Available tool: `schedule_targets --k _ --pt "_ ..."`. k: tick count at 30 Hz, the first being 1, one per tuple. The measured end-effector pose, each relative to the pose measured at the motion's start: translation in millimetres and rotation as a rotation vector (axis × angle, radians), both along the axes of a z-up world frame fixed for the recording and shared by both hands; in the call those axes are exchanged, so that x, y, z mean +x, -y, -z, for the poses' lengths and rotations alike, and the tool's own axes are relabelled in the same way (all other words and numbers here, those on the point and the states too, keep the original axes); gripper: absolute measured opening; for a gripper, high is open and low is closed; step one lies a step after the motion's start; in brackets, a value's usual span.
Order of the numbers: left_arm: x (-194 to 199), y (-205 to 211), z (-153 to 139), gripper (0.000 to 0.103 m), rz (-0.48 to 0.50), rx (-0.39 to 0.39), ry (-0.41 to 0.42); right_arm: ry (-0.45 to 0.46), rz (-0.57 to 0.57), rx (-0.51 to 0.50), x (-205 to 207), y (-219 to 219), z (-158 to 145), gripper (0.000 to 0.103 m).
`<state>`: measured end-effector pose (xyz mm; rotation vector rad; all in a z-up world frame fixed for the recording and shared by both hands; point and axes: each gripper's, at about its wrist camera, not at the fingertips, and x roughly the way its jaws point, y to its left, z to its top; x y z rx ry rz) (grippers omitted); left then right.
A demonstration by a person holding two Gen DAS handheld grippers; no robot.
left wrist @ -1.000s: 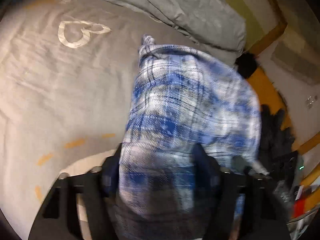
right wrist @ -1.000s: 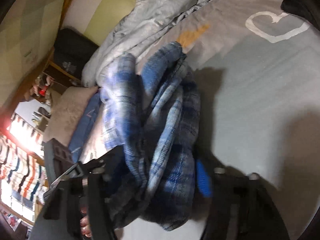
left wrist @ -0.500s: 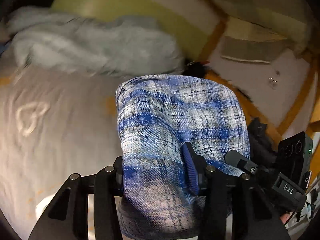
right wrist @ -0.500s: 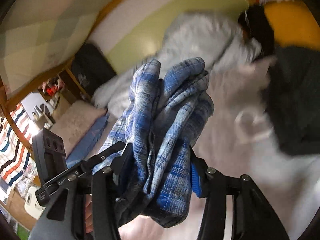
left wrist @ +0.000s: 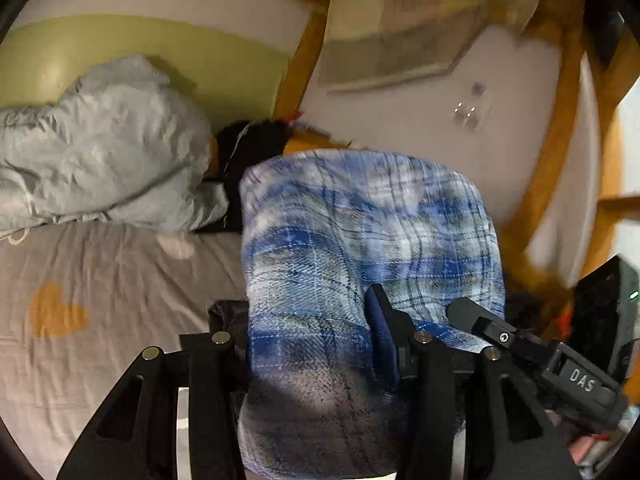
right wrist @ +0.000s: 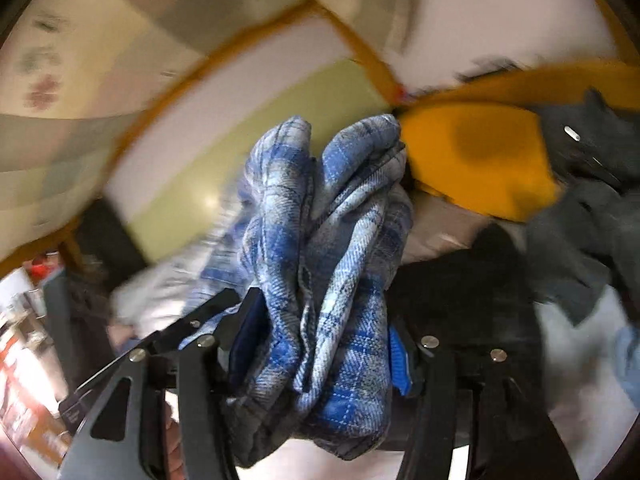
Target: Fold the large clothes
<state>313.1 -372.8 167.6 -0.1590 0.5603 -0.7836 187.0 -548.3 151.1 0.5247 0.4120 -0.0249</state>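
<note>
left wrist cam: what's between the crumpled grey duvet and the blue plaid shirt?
A black fuzzy item sits between grey duvet and blue plaid shirt, left wrist view.

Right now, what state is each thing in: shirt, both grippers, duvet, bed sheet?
Shirt: folded into a bundle, lifted, gripped at both ends.
Left gripper: shut on the shirt.
Right gripper: shut on the shirt's bunched layers.
Duvet: crumpled in a heap by the wall.
Bed sheet: spread flat, lightly wrinkled.

A grey bed sheet (left wrist: pixel 120 280) bears a rumpled pale duvet (left wrist: pixel 100 160).
</note>
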Motion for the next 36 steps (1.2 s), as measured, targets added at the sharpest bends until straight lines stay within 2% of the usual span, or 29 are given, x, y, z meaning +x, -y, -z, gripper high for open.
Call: schedule_targets --k 2,4,5,6,8,11,13,15,16,18,20,21,22,23,25,28,31,36 --pt "18 29 39 0.046 -0.023 0.081 -0.051 -0.12 0.068 -0.037 19 14 26 0.053" --pt "31 48 72 0.053 -0.048 0.142 -0.085 -0.257 0.175 -0.209 35 14 51 0.055" --pt "31 50 81 0.058 -0.072 0.161 -0.068 -0.272 0.168 -0.24 40 13 59 0.055" --pt "32 51 89 0.06 -0.097 0.174 -0.057 -0.275 0.16 -0.227 42 13 63 0.055" --pt "38 45 98 0.067 -0.129 0.167 -0.086 -0.282 0.16 -0.179 47 15 68 0.056" --pt "48 44 110 0.076 -0.133 0.168 -0.133 -0.298 0.179 -0.201 52 16 76 0.062" --pt "47 35 108 0.075 -0.109 0.147 -0.138 -0.279 0.187 -0.219 48 15 76 0.064" --pt "39 21 99 0.075 -0.1 0.091 -0.127 -0.232 0.21 -0.228 35 12 70 0.064" --pt "31 14 92 0.076 -0.107 0.077 -0.101 -0.212 0.226 -0.238 30 6 65 0.065" --pt "17 -1 79 0.081 -0.123 0.106 -0.019 -0.176 0.237 -0.256 19 -2 60 0.067" --pt "3 -13 65 0.087 -0.13 0.148 0.057 -0.126 0.212 -0.261 5 -14 56 0.079" --pt "-6 -23 61 0.09 -0.119 0.152 0.079 -0.097 0.207 -0.277 -3 -22 53 0.092" --pt "-15 -35 58 0.096 -0.105 0.141 0.09 -0.079 0.209 -0.303 -9 -32 51 0.098" --pt "-24 -46 56 0.1 -0.103 0.131 0.106 -0.062 0.209 -0.335 -18 -44 48 0.099" --pt "-44 -67 55 0.103 -0.115 0.138 0.178 -0.027 0.195 -0.354 -35 -67 46 0.103" --pt "-76 -93 58 0.103 -0.117 0.225 0.286 0.03 0.201 -0.348 -60 -95 49 0.103" --pt "-94 -118 65 0.103 -0.128 0.256 0.293 0.041 0.206 -0.358 -78 -119 59 0.103" --pt "-102 -159 84 0.103 -0.189 0.206 0.278 0.013 0.184 -0.43 -81 -144 77 0.103"
